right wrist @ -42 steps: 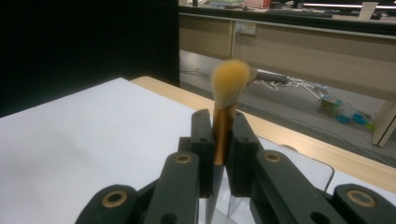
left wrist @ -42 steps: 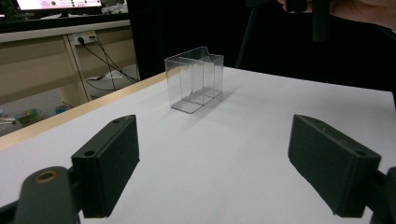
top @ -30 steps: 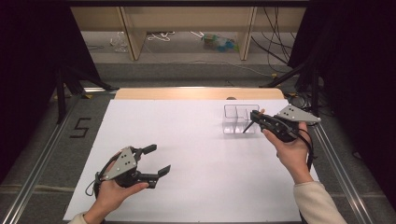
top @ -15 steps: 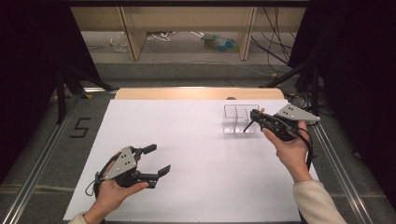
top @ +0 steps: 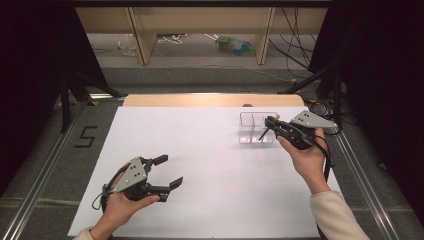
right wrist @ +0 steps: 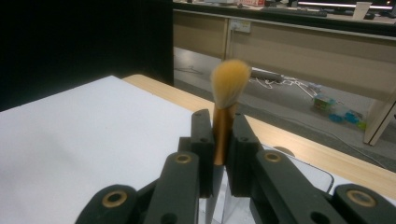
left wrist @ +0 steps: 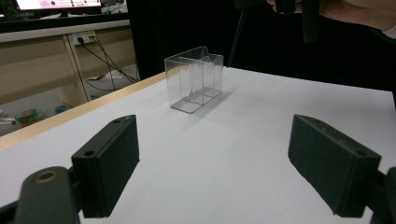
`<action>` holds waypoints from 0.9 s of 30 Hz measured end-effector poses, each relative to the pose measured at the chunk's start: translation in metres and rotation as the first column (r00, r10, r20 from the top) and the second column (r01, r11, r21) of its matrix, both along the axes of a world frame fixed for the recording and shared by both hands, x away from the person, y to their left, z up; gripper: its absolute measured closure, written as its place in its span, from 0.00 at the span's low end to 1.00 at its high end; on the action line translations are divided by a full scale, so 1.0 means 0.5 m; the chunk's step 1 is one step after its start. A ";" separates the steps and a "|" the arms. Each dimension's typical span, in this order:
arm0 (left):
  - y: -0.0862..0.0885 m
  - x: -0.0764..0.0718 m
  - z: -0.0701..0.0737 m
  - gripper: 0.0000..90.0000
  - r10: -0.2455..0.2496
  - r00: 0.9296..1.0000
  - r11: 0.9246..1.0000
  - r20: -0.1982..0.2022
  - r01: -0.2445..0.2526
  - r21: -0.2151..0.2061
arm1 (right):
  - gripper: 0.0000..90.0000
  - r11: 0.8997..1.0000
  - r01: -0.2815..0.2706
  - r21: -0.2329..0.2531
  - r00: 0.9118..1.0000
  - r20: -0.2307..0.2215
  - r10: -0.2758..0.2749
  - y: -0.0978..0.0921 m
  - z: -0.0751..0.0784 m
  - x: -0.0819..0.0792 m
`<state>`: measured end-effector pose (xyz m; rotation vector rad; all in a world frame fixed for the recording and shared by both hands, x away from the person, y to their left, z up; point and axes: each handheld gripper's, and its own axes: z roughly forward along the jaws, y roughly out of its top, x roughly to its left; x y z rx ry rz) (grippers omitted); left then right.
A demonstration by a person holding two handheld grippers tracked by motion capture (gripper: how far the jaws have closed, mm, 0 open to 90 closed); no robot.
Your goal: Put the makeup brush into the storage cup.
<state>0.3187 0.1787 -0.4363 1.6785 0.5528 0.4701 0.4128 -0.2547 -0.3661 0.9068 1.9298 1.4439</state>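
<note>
Holding a brush (right wrist: 227, 100) clamped in the right tongs (top: 272, 126) just above the clear box (top: 251, 127), next lowering it handle-first inside, left tongs (top: 167, 171) apart.

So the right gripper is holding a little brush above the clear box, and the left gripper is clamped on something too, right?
Not quite. The left gripper holds nothing: the left gripper view shows its jaws wide apart over the white table. The right gripper does grip the brush above the clear box.
</note>
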 end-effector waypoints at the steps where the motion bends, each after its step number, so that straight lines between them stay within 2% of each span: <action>1: 0.000 0.000 0.000 0.18 0.000 1.000 1.000 0.000 0.000 -0.001 | 0.93 1.000 -0.001 0.000 1.000 -0.001 0.001 0.000 0.000 0.001; 4: 0.000 -0.001 0.000 0.18 0.002 1.000 1.000 -0.001 -0.002 -0.002 | 0.93 1.000 0.001 -0.010 1.000 -0.011 -0.001 0.002 0.000 0.003; 12: 0.000 0.000 0.000 0.18 0.002 1.000 1.000 -0.002 -0.002 -0.003 | 0.93 1.000 0.003 -0.003 1.000 0.003 -0.003 0.011 -0.003 0.011; 14: 0.000 0.000 0.000 0.18 0.002 1.000 1.000 -0.002 -0.002 -0.003 | 0.93 1.000 0.006 -0.018 1.000 -0.009 -0.006 0.011 -0.002 0.012; 17: 0.000 0.000 0.000 0.18 0.002 1.000 1.000 -0.003 -0.002 -0.003 | 0.93 1.000 0.008 -0.010 1.000 -0.002 -0.008 0.014 -0.005 0.015; 24: 0.000 0.000 -0.001 0.18 0.001 1.000 1.000 -0.003 -0.001 -0.002 | 0.93 1.000 0.007 -0.022 1.000 -0.011 -0.007 0.014 -0.005 0.020; 27: 0.000 0.000 0.000 0.18 0.001 1.000 1.000 -0.002 -0.001 -0.003 | 0.93 0.999 0.021 -0.025 1.000 -0.010 -0.021 0.018 -0.007 0.023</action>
